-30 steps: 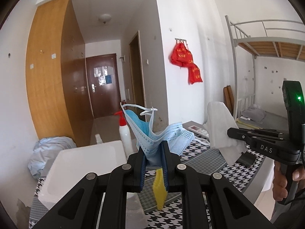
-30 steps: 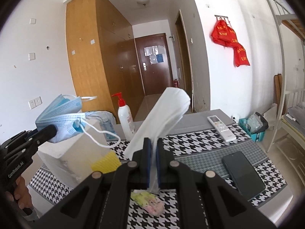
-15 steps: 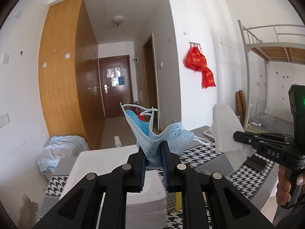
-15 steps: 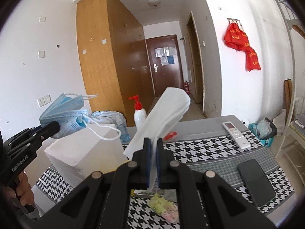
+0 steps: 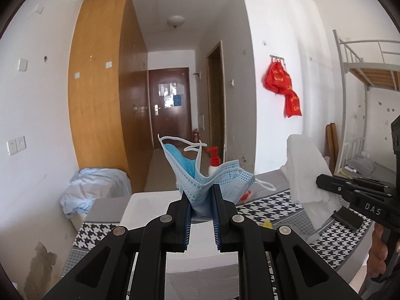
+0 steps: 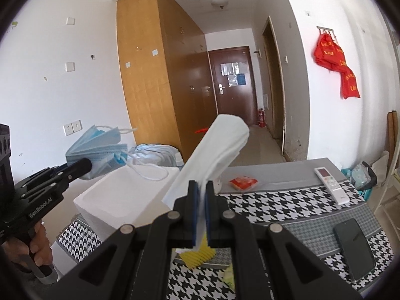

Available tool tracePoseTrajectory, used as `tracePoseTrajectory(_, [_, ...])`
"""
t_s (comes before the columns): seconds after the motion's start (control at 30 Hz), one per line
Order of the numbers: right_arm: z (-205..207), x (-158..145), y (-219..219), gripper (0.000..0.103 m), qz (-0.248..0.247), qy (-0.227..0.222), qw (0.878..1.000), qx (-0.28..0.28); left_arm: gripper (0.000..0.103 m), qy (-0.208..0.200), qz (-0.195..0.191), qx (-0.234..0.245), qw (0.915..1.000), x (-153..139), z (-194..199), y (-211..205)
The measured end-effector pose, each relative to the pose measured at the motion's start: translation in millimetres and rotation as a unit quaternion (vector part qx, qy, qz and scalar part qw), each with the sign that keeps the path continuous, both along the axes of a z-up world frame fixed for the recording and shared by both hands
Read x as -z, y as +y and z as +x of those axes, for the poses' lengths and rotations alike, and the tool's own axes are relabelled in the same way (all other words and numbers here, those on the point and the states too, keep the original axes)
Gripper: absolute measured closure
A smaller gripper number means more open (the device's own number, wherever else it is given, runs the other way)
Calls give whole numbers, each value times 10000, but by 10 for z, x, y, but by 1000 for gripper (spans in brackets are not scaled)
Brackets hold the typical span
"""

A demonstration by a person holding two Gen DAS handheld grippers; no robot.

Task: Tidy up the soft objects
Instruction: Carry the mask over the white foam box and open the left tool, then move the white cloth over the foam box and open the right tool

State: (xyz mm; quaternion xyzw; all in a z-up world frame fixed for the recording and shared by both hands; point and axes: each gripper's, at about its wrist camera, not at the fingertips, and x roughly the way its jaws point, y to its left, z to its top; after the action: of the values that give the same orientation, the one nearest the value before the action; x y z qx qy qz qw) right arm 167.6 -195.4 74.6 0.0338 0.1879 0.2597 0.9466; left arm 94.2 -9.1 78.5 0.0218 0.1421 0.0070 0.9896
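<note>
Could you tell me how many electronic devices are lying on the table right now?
2: a white remote control near the table's far right edge, and a black phone nearer the camera; others may be hidden.

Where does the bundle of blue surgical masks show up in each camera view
Left wrist view: bundle of blue pleated surgical masks at centre, pinched in the left gripper.
Right wrist view: same masks at left, above the white foam box.
Shared landmark: dark brown door down the corridor.

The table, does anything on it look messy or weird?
Yes. A crinkled red packet lies loose on the table's grey strip, and a yellow sponge-like thing and a pale green scrap sit scattered near its front.
</note>
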Motion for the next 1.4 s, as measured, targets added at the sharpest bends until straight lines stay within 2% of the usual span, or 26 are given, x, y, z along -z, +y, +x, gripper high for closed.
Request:
tracePoseTrajectory(0.47, [72, -22, 280, 95, -19, 32, 9997, -261, 87, 539, -224, -207, 9981, 138, 255, 234])
tracePoseTrajectory(0.57, [103, -27, 299, 95, -51, 40, 9996, -261, 70, 618, -278, -224, 9975, 169, 295, 285])
tracePoseTrajectory(0.63, [113, -28, 315, 95, -61, 32, 9996, -265, 42, 608, -314, -311, 9972, 180, 305, 342])
tracePoseTrajectory(0.7, [131, -31, 346, 95, -82, 44, 9996, -274, 30, 541, -349, -364, 9973, 171, 283, 378])
tracePoseTrajectory(0.77, [143, -33, 386, 95, -111, 53, 9995, -295, 24, 488, -340, -424, 9973, 163, 260, 410])
tracePoseTrajectory(0.83, [138, -44, 437, 95, -130, 37, 9993, -338, 10, 441, -339, -476, 9973, 156, 243, 436])
tracePoseTrajectory(0.97, [135, -71, 514, 95, -146, 4, 9991, -410, 1, 297, -332, -613, 9971, 146, 173, 498])
tracePoseTrajectory(1.4, [38, -160, 833, 95, -183, -146, 9968, -768, 1, 198, -349, -904, 9951, 171, -52, 730])
